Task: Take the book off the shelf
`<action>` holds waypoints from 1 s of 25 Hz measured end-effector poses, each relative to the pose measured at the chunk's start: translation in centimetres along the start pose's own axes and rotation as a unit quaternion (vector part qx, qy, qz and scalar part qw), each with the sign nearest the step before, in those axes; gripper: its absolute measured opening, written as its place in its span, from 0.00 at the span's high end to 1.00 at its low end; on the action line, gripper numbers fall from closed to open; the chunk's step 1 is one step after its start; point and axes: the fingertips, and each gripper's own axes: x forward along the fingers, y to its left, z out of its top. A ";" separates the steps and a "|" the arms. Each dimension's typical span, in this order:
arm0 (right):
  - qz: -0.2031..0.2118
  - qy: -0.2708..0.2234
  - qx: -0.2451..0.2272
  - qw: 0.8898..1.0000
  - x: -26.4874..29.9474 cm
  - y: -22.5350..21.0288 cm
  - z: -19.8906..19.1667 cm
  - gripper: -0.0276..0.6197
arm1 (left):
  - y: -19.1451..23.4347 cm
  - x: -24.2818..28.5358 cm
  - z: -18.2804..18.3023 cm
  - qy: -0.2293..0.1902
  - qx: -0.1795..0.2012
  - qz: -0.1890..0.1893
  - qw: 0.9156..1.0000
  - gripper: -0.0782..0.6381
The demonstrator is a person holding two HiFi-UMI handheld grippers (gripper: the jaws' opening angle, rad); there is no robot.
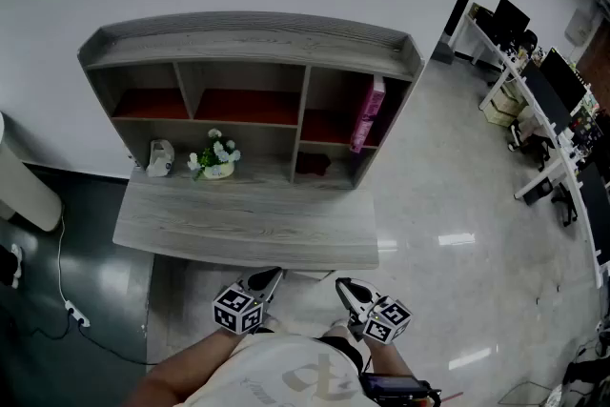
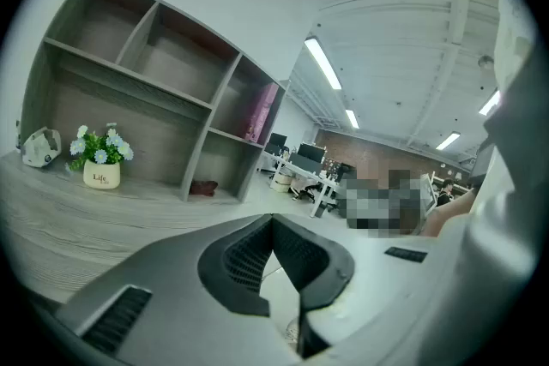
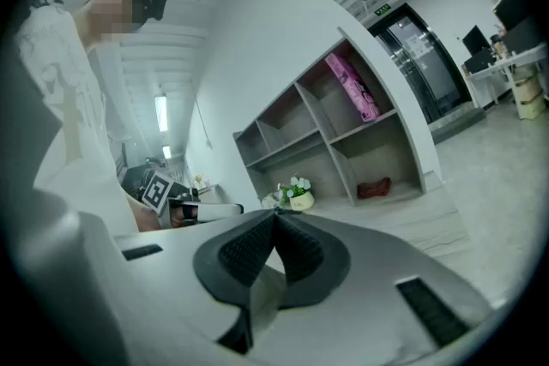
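A pink book (image 1: 367,114) leans in the top right compartment of the shelf (image 1: 248,38) on the table (image 1: 238,229). The left gripper (image 1: 274,274) and right gripper (image 1: 342,285), both closed and empty, rest by the person's waist, apparently before reaching.

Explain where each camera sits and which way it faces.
Head view: on the person's head, facing steeply down at the desk and shelf; the left gripper, right gripper and shirt show below.
Left gripper view: on the left gripper, along its shut jaws toward the shelf; the shirt shows at right.
Right gripper view: on the right gripper, along its shut jaws toward the shelf; shirt and left gripper show at left.
Shared: all three show the pink book in the shelf's upper right compartment.
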 end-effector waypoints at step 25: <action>-0.027 0.001 0.006 1.000 1.4 3.0 -1.6 0.95 | 1.8 -4.3 -0.3 -0.012 -0.005 0.010 1.000 0.89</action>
